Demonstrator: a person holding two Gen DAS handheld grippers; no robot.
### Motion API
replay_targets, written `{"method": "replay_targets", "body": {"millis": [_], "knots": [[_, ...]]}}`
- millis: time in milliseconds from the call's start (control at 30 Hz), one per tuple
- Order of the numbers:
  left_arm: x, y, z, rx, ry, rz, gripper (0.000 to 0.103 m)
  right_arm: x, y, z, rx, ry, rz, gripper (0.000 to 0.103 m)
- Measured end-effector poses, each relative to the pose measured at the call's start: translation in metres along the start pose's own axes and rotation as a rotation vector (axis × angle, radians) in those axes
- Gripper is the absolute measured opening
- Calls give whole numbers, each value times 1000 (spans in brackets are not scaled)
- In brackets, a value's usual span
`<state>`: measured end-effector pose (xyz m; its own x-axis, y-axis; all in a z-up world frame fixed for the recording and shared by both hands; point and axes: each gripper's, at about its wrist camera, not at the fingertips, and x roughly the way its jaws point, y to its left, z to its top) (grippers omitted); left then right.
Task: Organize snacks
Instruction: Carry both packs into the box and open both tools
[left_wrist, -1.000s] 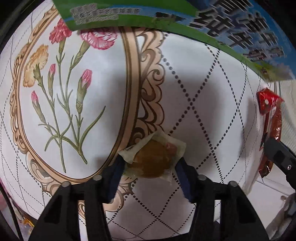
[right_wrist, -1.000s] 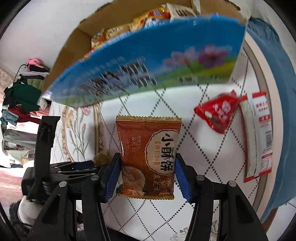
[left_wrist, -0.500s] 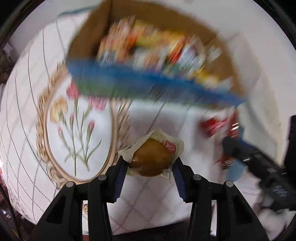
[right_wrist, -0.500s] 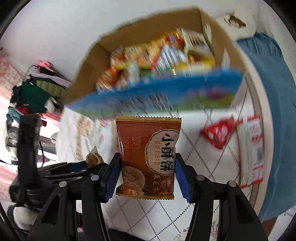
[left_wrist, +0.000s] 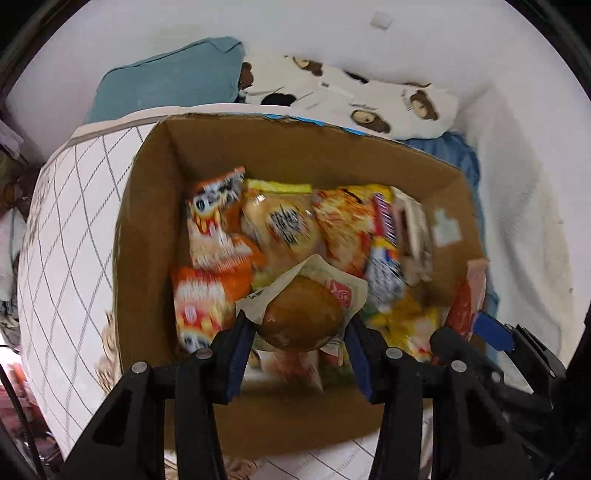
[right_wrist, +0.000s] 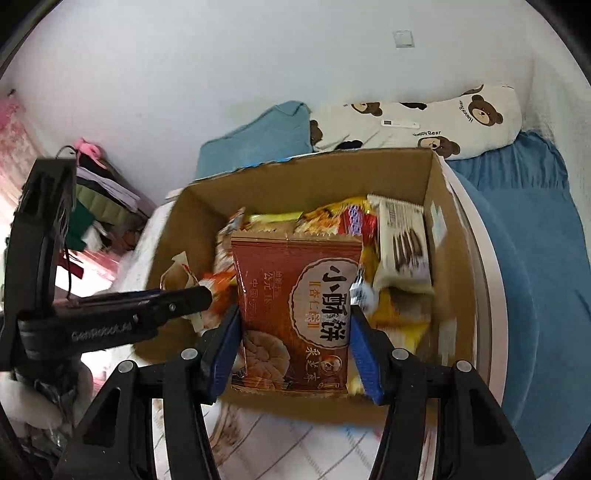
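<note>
My left gripper (left_wrist: 299, 332) is shut on a small wrapped brown bun (left_wrist: 301, 317) and hangs over the open cardboard box (left_wrist: 147, 236). The box holds several snack packets in orange, yellow and white. My right gripper (right_wrist: 293, 339) is shut on a red-brown biscuit packet (right_wrist: 295, 314) with Chinese lettering, also above the box (right_wrist: 436, 173). In the right wrist view the left gripper (right_wrist: 184, 291) reaches in from the left over the box. The red packet edge (left_wrist: 465, 302) and the right gripper's blue pad show at the right of the left wrist view.
The box stands on a round table with a white diamond-pattern cloth (left_wrist: 66, 236). Behind it lie a teal pillow (right_wrist: 258, 144), a bear-print pillow (right_wrist: 424, 122) and a blue bedsheet (right_wrist: 524, 229). Piled clothes (right_wrist: 96, 199) sit at the left.
Both grippers rose and swung from above the tablecloth to over the open box, each still holding its snack. The box interior now fills both views.
</note>
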<state>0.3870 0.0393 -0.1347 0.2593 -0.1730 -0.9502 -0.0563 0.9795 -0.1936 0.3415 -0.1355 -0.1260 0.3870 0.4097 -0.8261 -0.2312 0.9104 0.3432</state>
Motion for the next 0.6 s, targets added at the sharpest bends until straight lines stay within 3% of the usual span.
{"method": "replay_targets", "body": {"millis": [167, 267, 300, 333, 367, 400, 600], "knots": [[37, 4, 21, -9, 68, 11, 47, 48, -9, 24, 16, 96, -14, 60], [48, 5, 25, -16, 94, 36, 48, 77, -15, 31, 33, 172, -16, 83], [51, 7, 26, -21, 99, 40, 57, 82, -17, 32, 33, 182, -35, 94], [51, 8, 26, -22, 96, 43, 66, 87, -19, 33, 28, 187, -56, 97], [51, 9, 26, -22, 91, 56, 89, 89, -21, 33, 31, 192, -71, 98], [50, 9, 25, -19, 85, 61, 96, 89, -24, 33, 36, 195, -82, 98], [46, 14, 17, -25, 72, 80, 97, 85, -36, 29, 44, 195, -175, 100]]}}
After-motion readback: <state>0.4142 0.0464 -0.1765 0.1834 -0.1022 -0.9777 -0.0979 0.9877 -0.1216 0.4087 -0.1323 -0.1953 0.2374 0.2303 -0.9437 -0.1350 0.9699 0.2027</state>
